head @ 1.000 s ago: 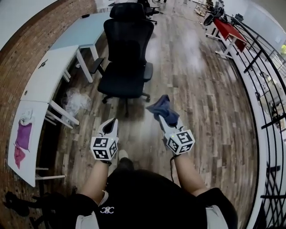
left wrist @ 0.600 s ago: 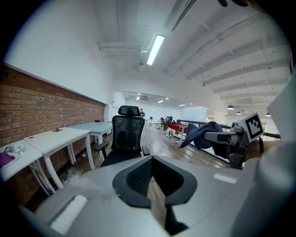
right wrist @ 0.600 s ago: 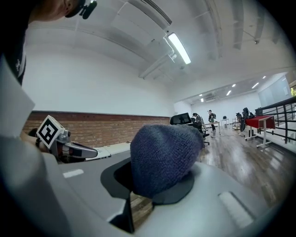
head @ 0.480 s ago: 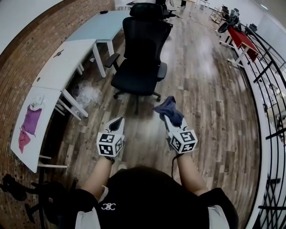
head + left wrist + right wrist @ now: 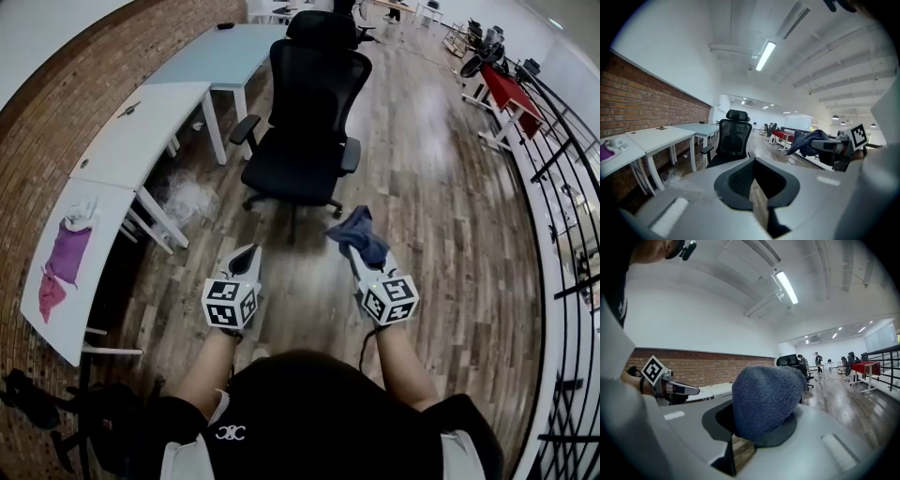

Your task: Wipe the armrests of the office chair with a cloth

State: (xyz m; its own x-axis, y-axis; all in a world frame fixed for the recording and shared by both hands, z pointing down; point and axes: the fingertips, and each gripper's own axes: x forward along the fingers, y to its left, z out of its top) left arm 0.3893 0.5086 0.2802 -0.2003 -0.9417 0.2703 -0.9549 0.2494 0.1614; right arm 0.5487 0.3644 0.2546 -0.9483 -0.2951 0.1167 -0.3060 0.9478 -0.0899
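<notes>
The black office chair (image 5: pixel 309 122) stands on the wood floor ahead of me, facing me, with its armrests at left (image 5: pixel 246 128) and right (image 5: pixel 352 155). My right gripper (image 5: pixel 361 246) is shut on a dark blue cloth (image 5: pixel 354 232), held in the air short of the chair's base. The cloth (image 5: pixel 766 397) bulges over the jaws in the right gripper view, with the chair (image 5: pixel 794 363) behind it. My left gripper (image 5: pixel 246 258) is shut with nothing in it, level with the right one. The left gripper view shows the chair (image 5: pixel 733 140) ahead and the cloth (image 5: pixel 808 140) at right.
White desks (image 5: pixel 131 122) run along the brick wall on the left; one carries a pink cloth (image 5: pixel 61 258). A crumpled plastic bag (image 5: pixel 187 197) lies on the floor by the desk legs. A red table (image 5: pixel 506 89) and a black railing (image 5: pixel 562 187) are at the right.
The chair sits lower and larger in the head view, so I have come closer to it. Both grippers keep their pose, the cloth still held in the right one.
</notes>
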